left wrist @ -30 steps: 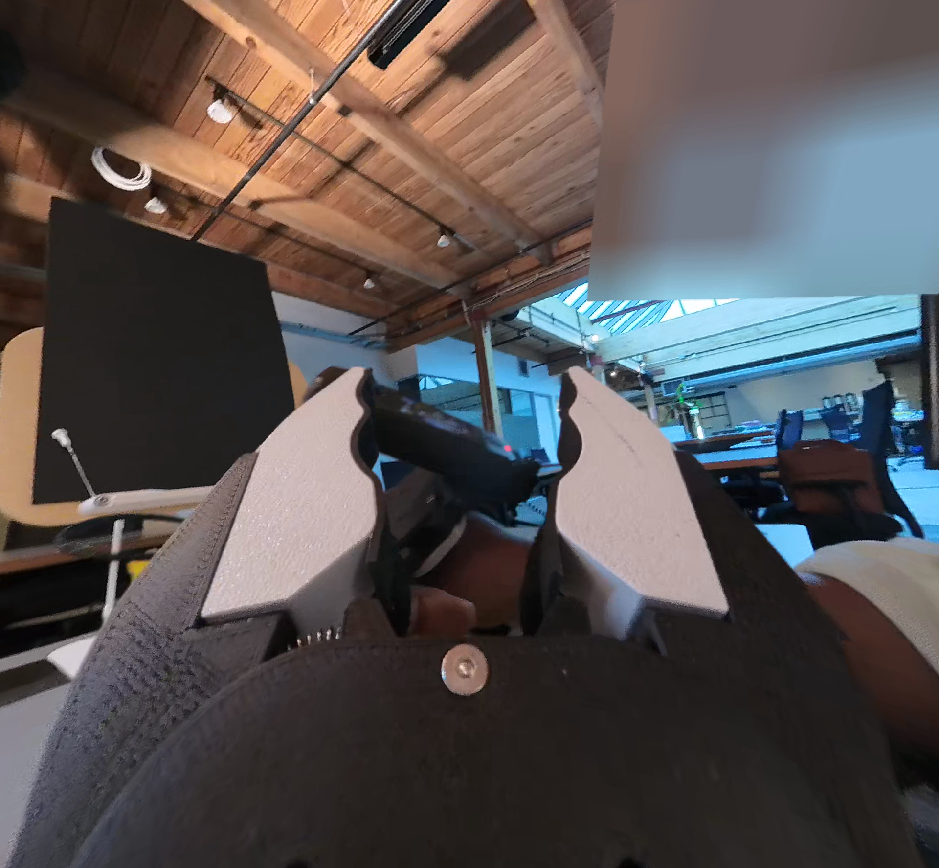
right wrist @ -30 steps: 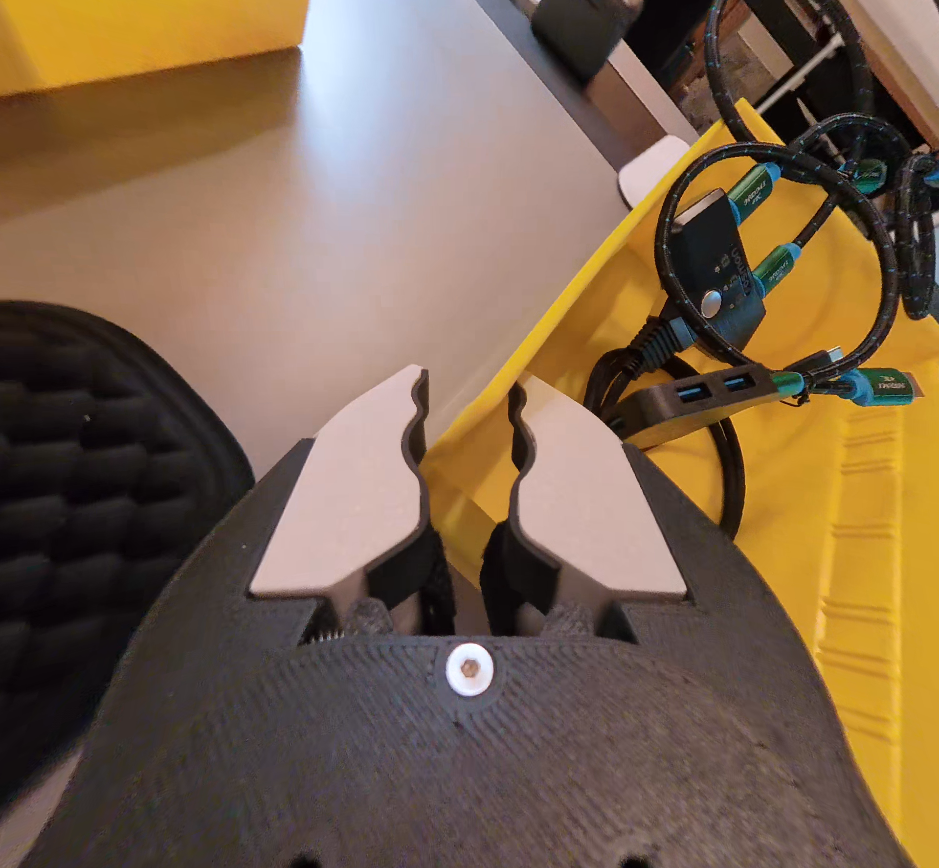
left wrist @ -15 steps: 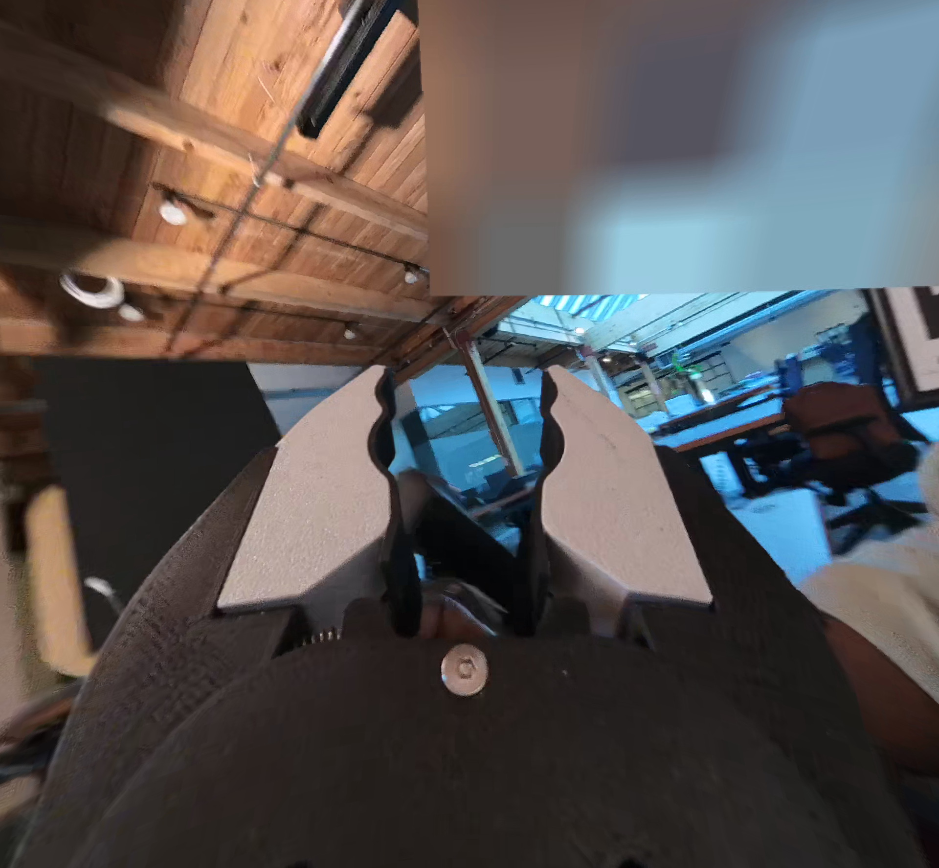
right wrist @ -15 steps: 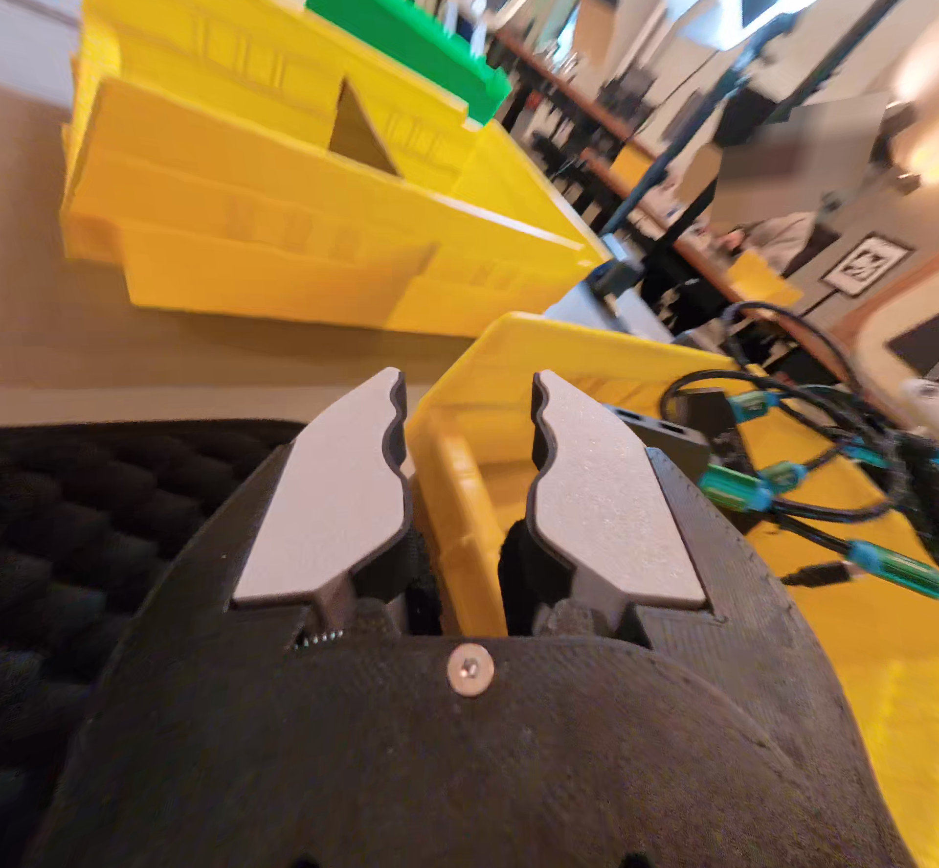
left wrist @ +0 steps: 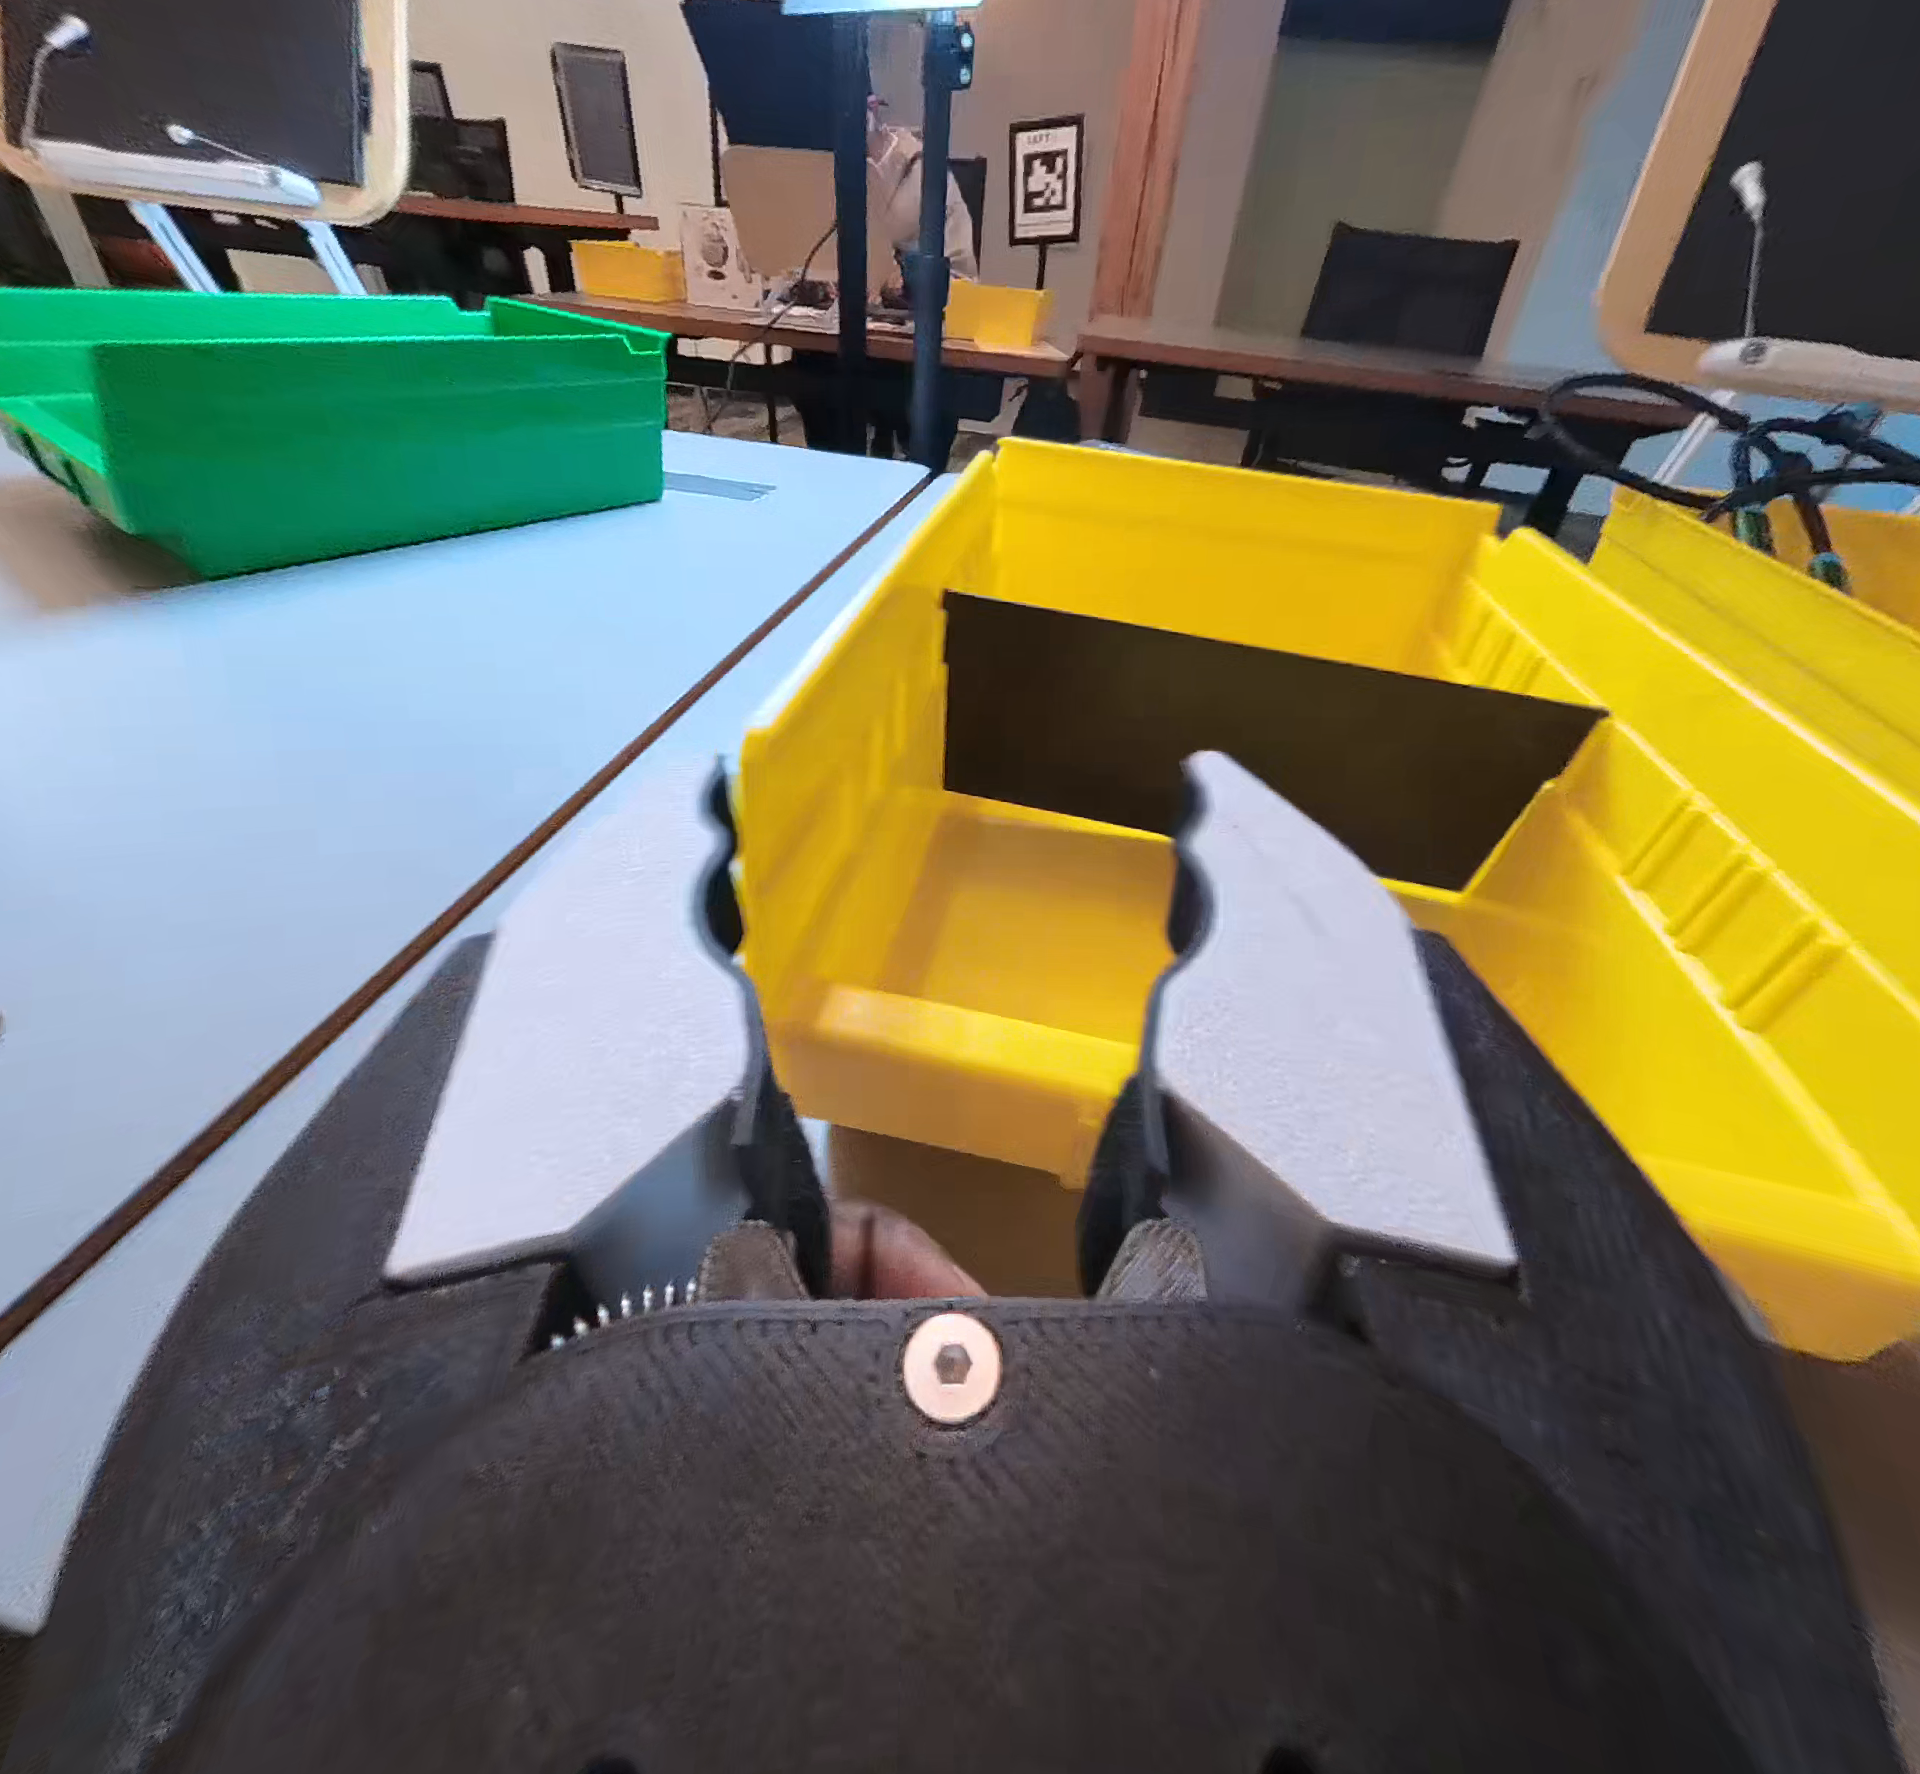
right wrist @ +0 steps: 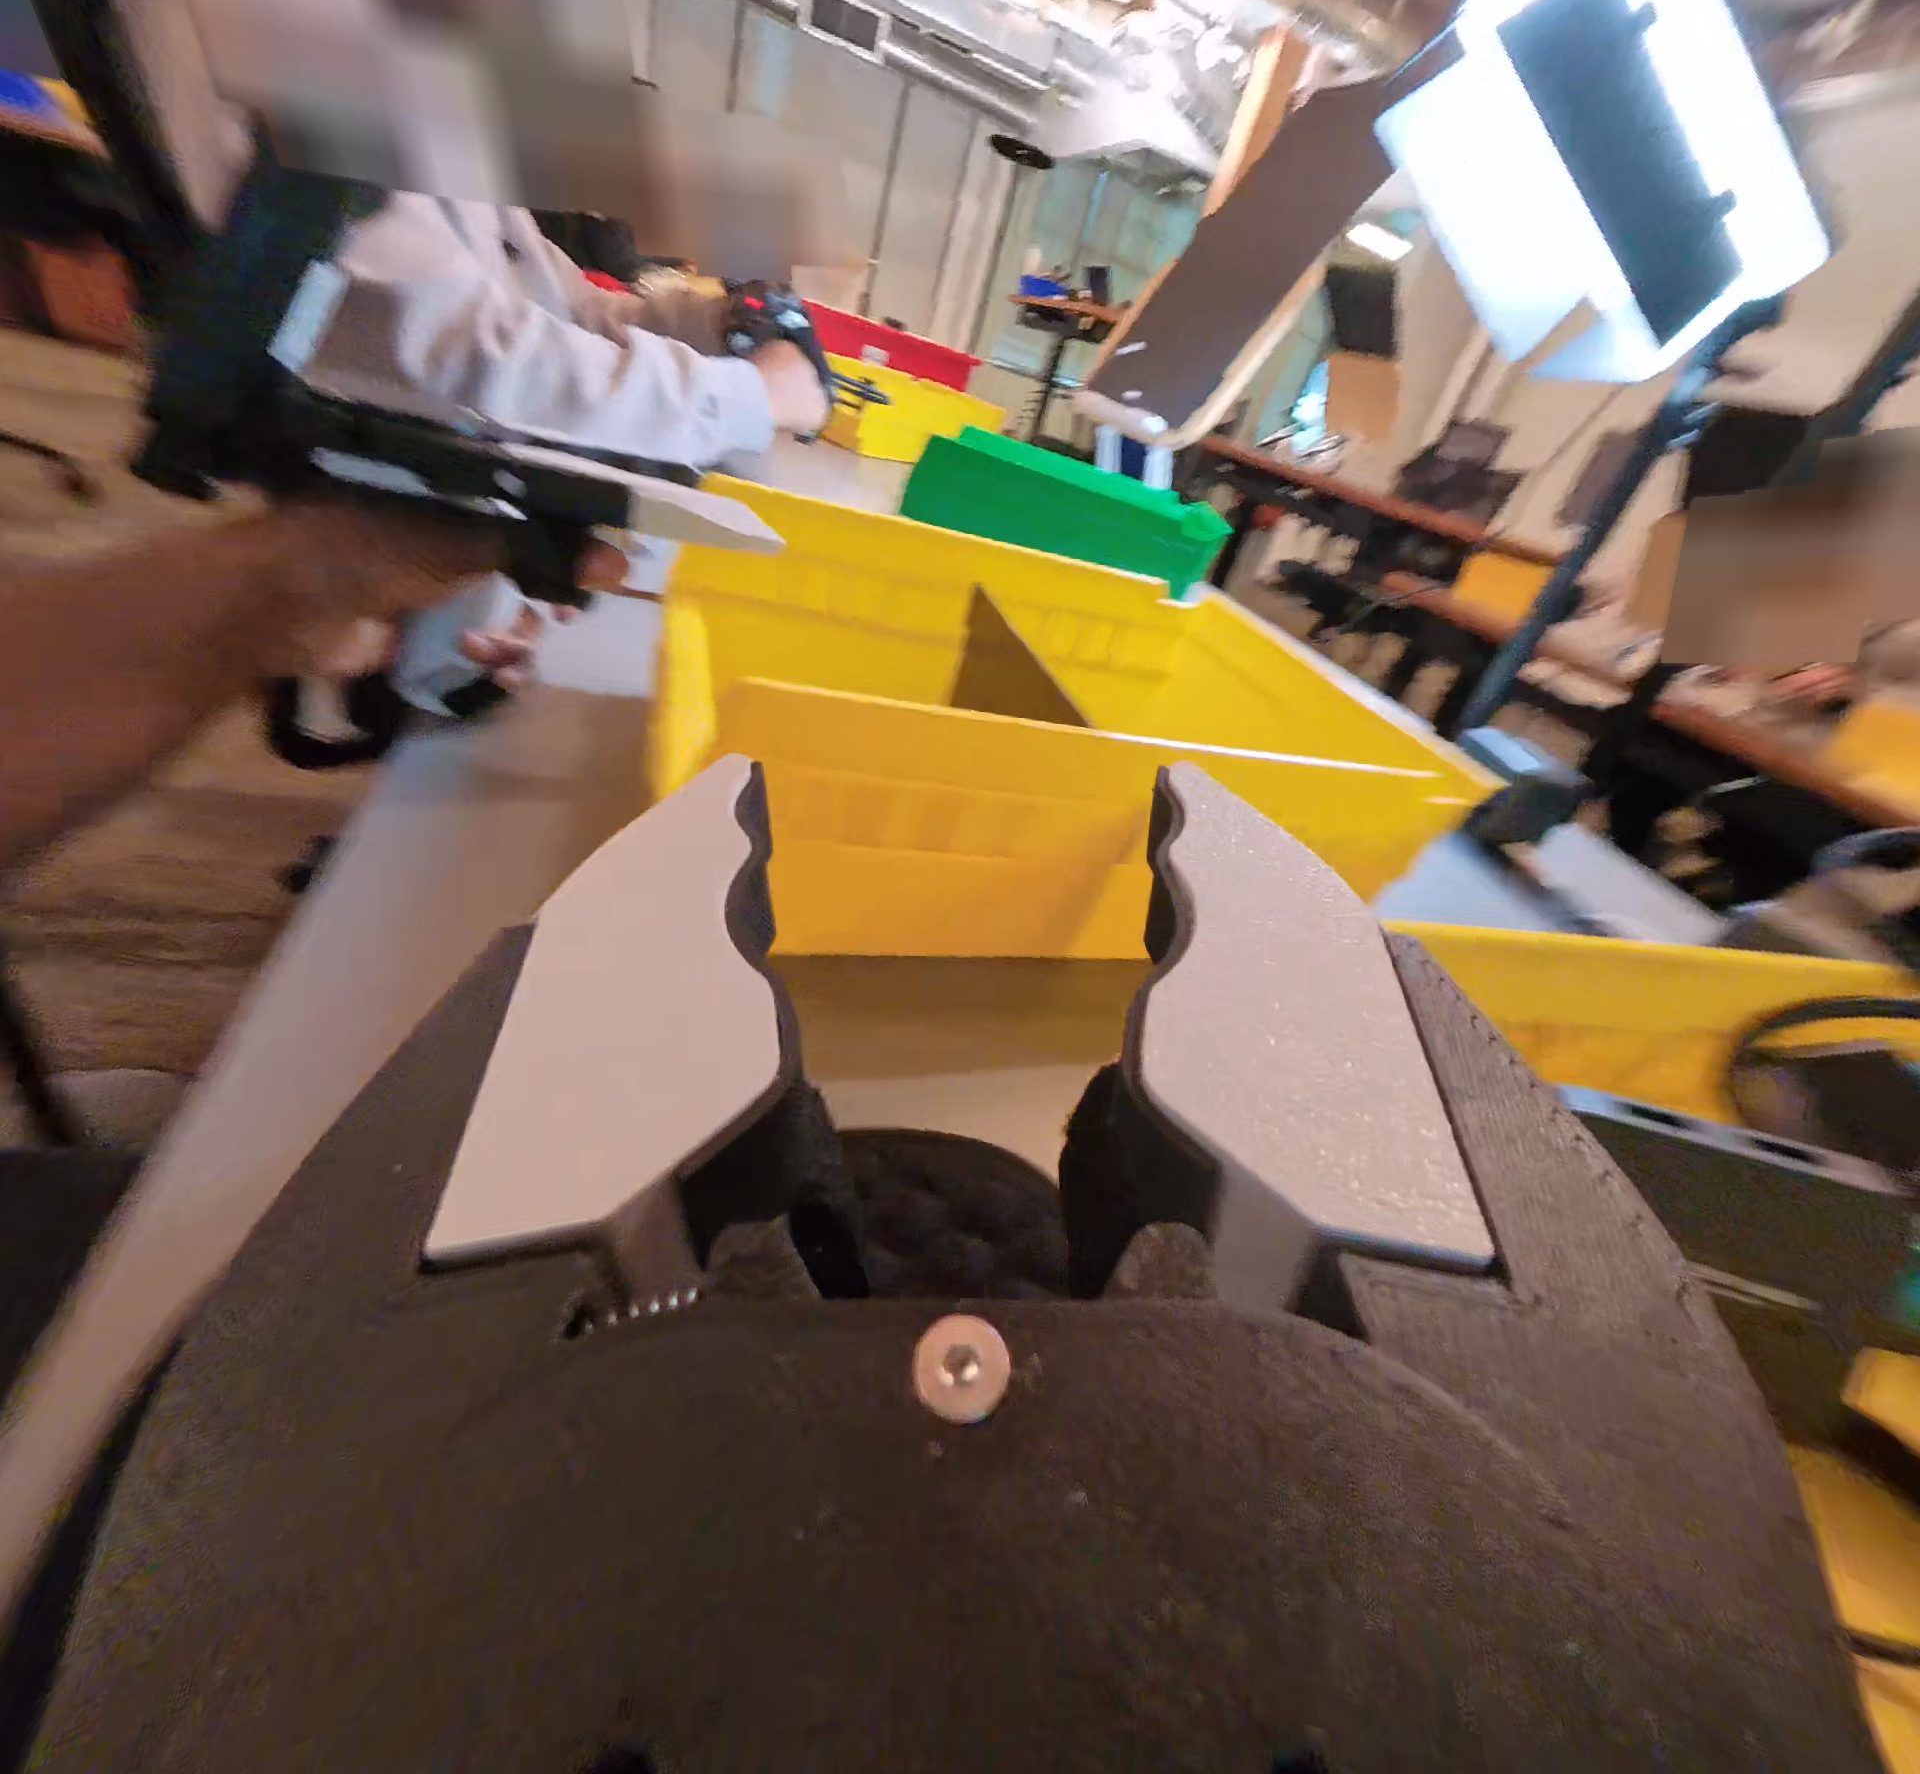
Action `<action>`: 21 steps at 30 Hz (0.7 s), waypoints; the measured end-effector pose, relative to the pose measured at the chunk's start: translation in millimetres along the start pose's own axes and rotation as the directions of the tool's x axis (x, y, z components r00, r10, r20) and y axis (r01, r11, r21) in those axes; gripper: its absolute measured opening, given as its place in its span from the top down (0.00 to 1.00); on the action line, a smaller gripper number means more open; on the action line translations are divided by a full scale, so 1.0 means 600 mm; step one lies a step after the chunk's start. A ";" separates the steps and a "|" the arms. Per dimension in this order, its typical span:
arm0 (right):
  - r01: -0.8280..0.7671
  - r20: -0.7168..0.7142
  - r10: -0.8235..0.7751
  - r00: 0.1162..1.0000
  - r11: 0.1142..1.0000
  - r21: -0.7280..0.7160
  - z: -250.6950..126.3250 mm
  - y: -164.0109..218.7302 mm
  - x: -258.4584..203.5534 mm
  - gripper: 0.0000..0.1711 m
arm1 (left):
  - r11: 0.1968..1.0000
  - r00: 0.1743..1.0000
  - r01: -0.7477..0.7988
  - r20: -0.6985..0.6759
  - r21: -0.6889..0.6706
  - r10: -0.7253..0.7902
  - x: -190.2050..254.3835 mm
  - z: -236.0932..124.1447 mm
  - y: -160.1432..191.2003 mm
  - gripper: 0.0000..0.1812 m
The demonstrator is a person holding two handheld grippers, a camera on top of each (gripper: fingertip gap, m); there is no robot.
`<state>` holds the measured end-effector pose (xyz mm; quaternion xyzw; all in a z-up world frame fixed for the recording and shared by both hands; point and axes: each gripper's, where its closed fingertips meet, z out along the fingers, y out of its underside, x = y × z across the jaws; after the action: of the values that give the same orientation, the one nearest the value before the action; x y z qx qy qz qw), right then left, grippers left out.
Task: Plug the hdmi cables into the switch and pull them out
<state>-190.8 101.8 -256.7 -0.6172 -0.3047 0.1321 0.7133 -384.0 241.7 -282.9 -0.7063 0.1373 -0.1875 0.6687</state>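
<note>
left gripper (left wrist: 951,867): fingers wide apart, nothing between them. I'm holding it low over the desk (left wrist: 312,789), aimed at the near end of the empty yellow bin (left wrist: 1143,1049). Reads as a ready pose, not a grasp.

right gripper (right wrist: 956,867): fingers also spread wide, empty. It faces the same bin's side wall from across a strip of desk. Frame is motion-smeared, so I judge it's mid-swing, not settled.

other gripper in right view: left gripper shows upper left of the frame, side-on, with a hand around its handle.

hdmi cables (left wrist: 1787,477): black braided loops w/ teal ends, far right of the left view, sitting in a second yellow bin (left wrist: 1766,581) beside the empty one. In the right view only a blurred dark loop at lower right edge.

switch: can't pick it out for sure in either view. Prob. lies in with the cables, but that's a guess.

black divider (left wrist: 1247,737): stands across the empty bin, splitting it into compartments; both look bare.

green bin (left wrist: 364,436): upper left of the left view, well apart from the work, not in play.

stage: I judge nothing's plugged or gripped yet. Both grippers are prob. open so they can go for the cable bin.

risk: tangled loops may drag neighbours when one plug is lifted.
</note>
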 end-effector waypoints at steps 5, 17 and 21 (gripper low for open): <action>-0.177 0.023 0.178 0.984 0.983 -0.041 0.016 0.010 -0.015 0.60 | 0.997 0.990 -0.045 -0.137 -0.068 0.036 0.029 -0.053 -0.005 0.84; -0.165 -0.232 0.064 0.971 0.878 -0.449 0.044 0.116 0.020 0.76 | 0.952 0.972 -0.233 -0.011 -0.196 0.235 0.070 0.017 0.053 0.93; 0.021 -0.204 -0.145 0.968 0.861 -0.509 0.041 0.118 0.029 0.83 | 0.937 0.948 -0.306 0.042 -0.171 0.317 0.069 -0.004 0.026 0.97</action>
<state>-178.7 145.5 -318.9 -0.7790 -0.2684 -0.0569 0.5639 -347.4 220.4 -295.0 -0.7337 0.2390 -0.0432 0.6346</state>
